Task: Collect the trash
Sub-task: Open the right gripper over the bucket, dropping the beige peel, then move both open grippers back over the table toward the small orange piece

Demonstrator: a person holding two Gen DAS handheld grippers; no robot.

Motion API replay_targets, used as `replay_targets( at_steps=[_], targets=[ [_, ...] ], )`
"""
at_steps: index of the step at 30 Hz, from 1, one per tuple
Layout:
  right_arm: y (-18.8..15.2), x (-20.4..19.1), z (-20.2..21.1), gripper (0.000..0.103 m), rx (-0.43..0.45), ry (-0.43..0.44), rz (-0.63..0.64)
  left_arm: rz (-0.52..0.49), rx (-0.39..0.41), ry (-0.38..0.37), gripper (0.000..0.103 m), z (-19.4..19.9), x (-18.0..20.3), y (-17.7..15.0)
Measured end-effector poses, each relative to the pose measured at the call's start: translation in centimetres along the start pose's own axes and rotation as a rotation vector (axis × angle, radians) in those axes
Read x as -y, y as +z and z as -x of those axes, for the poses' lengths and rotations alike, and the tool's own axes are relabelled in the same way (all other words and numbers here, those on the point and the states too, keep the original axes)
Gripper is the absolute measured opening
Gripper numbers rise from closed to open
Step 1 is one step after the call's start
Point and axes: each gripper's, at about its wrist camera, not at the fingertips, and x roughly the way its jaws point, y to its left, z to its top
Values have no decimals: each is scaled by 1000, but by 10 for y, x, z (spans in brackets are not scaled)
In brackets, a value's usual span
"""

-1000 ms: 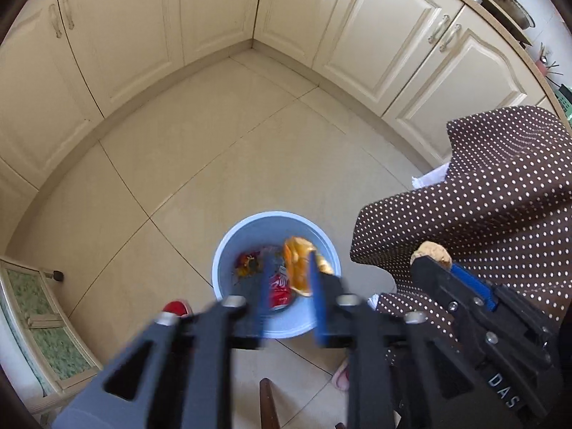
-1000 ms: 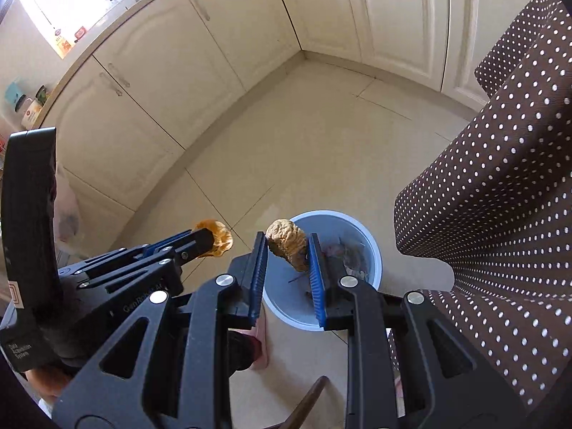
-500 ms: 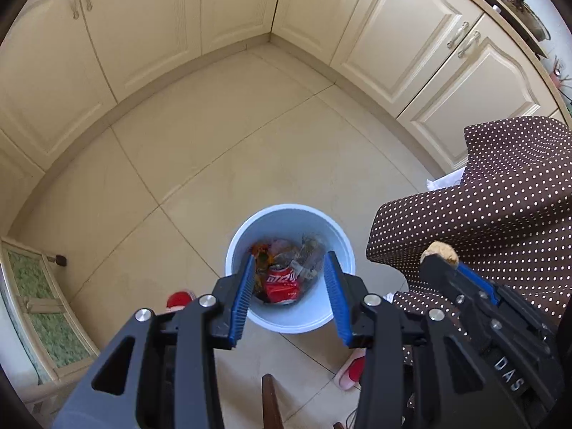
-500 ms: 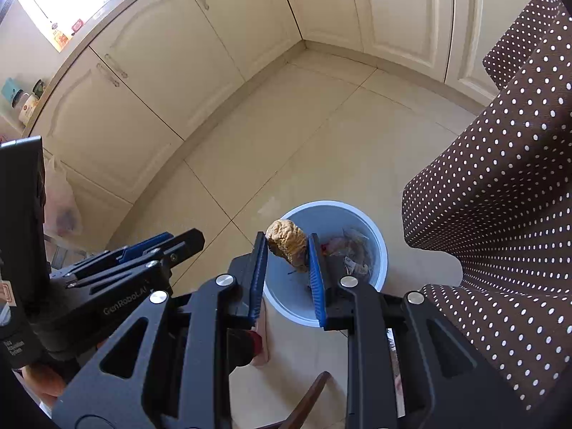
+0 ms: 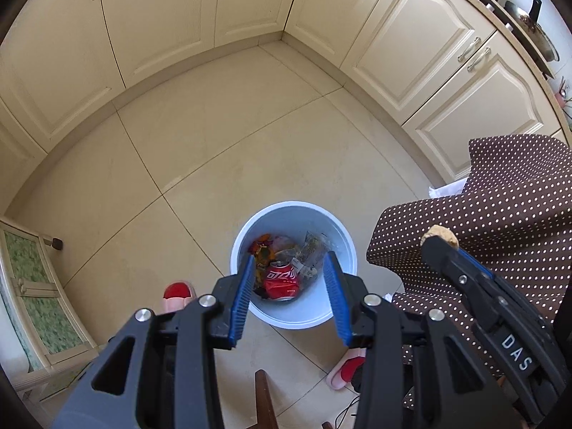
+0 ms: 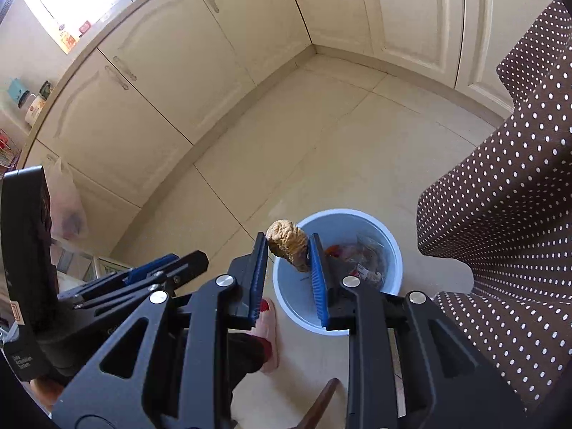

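Observation:
A pale blue bin (image 5: 293,204) stands on the tiled floor, holding a red can (image 5: 282,279), wrappers and other scraps. My left gripper (image 5: 289,259) hovers above it, open with nothing between its blue pads. My right gripper (image 6: 287,239) is shut on a brown crumpled lump (image 6: 287,246), held over the bin's (image 6: 296,293) left rim. In the left wrist view, the right gripper (image 5: 438,243) and its lump (image 5: 439,232) show at the right. The left gripper (image 6: 186,261) shows at the lower left of the right wrist view.
A brown polka-dot tablecloth (image 5: 500,214) hangs right beside the bin. Cream cabinets (image 5: 161,35) line the far sides of the floor. A person's red-and-pink slippers (image 5: 177,293) flank the bin. A plastic bag (image 6: 66,207) hangs at the left cabinets.
The left gripper let go of an orange scrap, which is now in the bin, and its jaws opened wider. The right gripper kept its hold on the brown lump.

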Motion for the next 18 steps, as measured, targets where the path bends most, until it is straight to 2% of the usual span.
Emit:
replay_targets(
  at_steps=[9, 18],
  targets=[
    [2, -6, 7, 28, 36, 43, -12, -2, 29, -13, 39, 15, 3, -1],
    [4, -4, 39, 28, 88, 23, 13, -34, 74, -36, 39, 43, 19, -3]
  ],
)
